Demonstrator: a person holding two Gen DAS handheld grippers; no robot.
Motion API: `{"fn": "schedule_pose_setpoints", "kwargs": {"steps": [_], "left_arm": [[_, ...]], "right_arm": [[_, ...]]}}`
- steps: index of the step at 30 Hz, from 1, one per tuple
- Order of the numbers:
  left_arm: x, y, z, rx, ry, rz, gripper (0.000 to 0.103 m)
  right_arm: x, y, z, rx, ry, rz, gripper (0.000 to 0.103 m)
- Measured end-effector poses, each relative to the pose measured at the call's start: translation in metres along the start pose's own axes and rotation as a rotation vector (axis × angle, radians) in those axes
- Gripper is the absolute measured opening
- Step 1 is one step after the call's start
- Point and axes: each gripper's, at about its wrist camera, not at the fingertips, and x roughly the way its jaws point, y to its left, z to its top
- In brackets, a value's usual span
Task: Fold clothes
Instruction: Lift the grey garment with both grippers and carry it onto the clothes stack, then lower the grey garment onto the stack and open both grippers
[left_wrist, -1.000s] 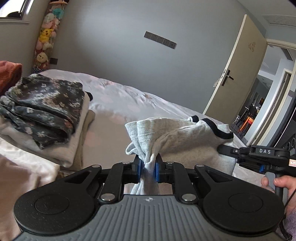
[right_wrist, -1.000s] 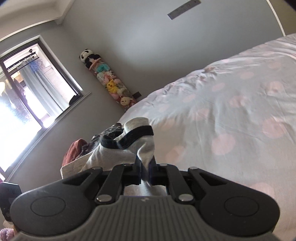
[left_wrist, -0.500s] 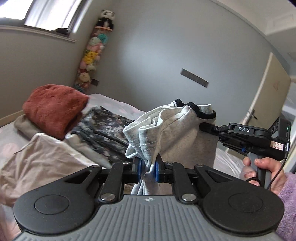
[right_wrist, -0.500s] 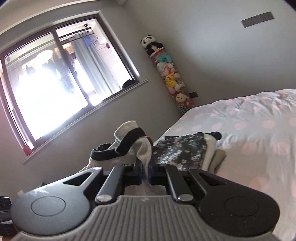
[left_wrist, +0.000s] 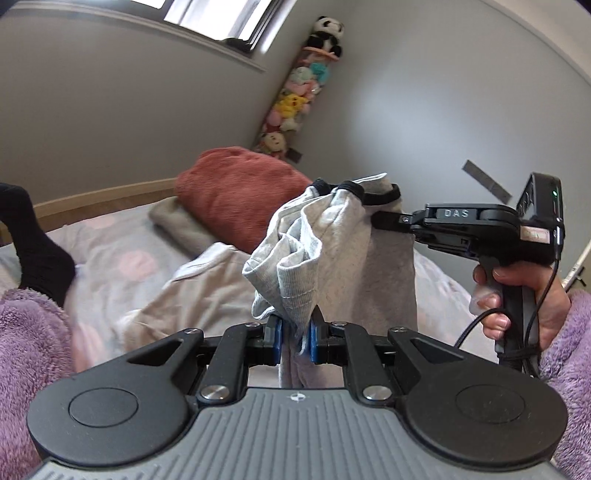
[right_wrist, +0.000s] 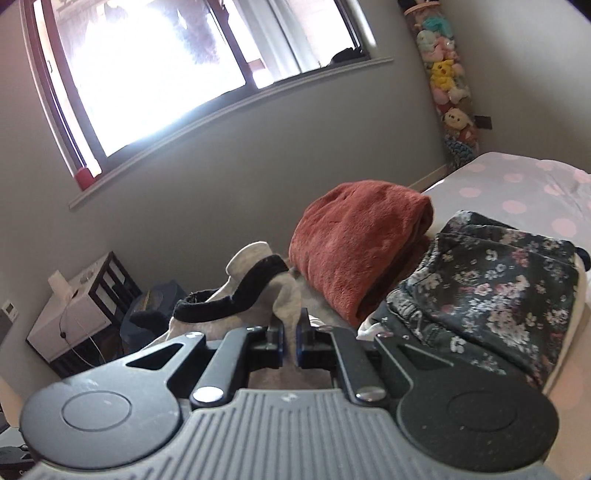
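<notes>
A light grey garment with black trim (left_wrist: 343, 236) hangs in the air over the bed, held at two places. My left gripper (left_wrist: 294, 338) is shut on a bunched grey edge of it. In the left wrist view the right gripper (left_wrist: 376, 219), held by a hand, pinches the garment near its black-trimmed edge. From the right wrist camera, my right gripper (right_wrist: 290, 341) is shut on the same grey garment (right_wrist: 255, 295), whose black trim curls just beyond the fingers.
Folded clothes lie on the pink-dotted bed (right_wrist: 532, 184): a rust-red fleece (right_wrist: 354, 243), a dark floral garment (right_wrist: 491, 288) and a beige garment (left_wrist: 177, 291). A black sock (left_wrist: 33, 251) and purple sleeves sit at the left. A window and a white cabinet (right_wrist: 70, 314) stand beyond.
Both grippers have swung left with the grey garment held between them. The views now face the window wall and the clothes pile instead of the open bed and door.
</notes>
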Motion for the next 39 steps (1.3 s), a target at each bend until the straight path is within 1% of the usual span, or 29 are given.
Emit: {"fn": "schedule_pose_setpoints", "kwargs": {"steps": [4,9,12,18,19,20,21,22,23,26,28,30,31,32,35,39], "left_arm": [[0.023,0.025,-0.001,-0.006,0.037,0.057,0.011],[0.042,0.049,-0.012,-0.030,0.068,0.108,0.011],[0.054,0.058,-0.015,-0.026,0.090,0.138,0.011],[0.069,0.062,-0.019,-0.019,0.130,0.178,0.012],[0.070,0.061,-0.020,-0.011,0.129,0.186,0.012],[0.068,0.059,-0.021,0.000,0.124,0.189,0.013],[0.066,0.058,-0.021,0.007,0.116,0.189,0.014],[0.062,0.056,-0.021,0.010,0.107,0.190,0.017],[0.057,0.055,-0.019,0.014,0.095,0.197,0.019],[0.039,0.050,-0.011,0.030,0.051,0.236,0.021],[0.028,0.047,-0.006,0.040,0.021,0.262,0.021],[0.017,0.043,0.001,0.055,-0.007,0.282,0.021],[0.015,0.040,0.007,0.067,-0.014,0.269,0.021],[0.016,0.038,0.013,0.079,-0.016,0.246,0.021],[0.035,0.024,0.025,0.171,0.012,0.199,0.021],[0.069,0.012,0.033,0.266,0.050,0.185,0.021]], "right_arm": [[0.064,0.001,-0.002,-0.014,0.095,-0.012,0.008],[0.120,-0.001,-0.009,-0.035,0.178,-0.025,0.008],[0.129,-0.002,-0.012,-0.032,0.192,-0.043,0.008],[0.147,-0.005,-0.018,-0.026,0.221,-0.079,0.009],[0.150,-0.006,-0.019,-0.025,0.226,-0.085,0.010],[0.153,-0.006,-0.020,-0.024,0.231,-0.091,0.014],[0.151,-0.007,-0.020,-0.024,0.226,-0.099,0.019],[0.142,-0.007,-0.018,-0.024,0.208,-0.111,0.033],[0.133,-0.007,-0.015,-0.023,0.189,-0.123,0.038],[0.107,-0.007,-0.008,-0.023,0.134,-0.159,0.037],[0.088,-0.005,-0.009,-0.038,0.119,-0.182,0.036],[0.072,-0.003,-0.013,-0.063,0.118,-0.198,0.024],[0.066,-0.001,-0.016,-0.076,0.126,-0.203,0.018],[0.062,0.000,-0.019,-0.086,0.134,-0.207,0.018],[0.059,0.004,-0.029,-0.105,0.158,-0.225,0.018],[0.069,0.006,-0.038,-0.109,0.186,-0.242,0.016]]}}
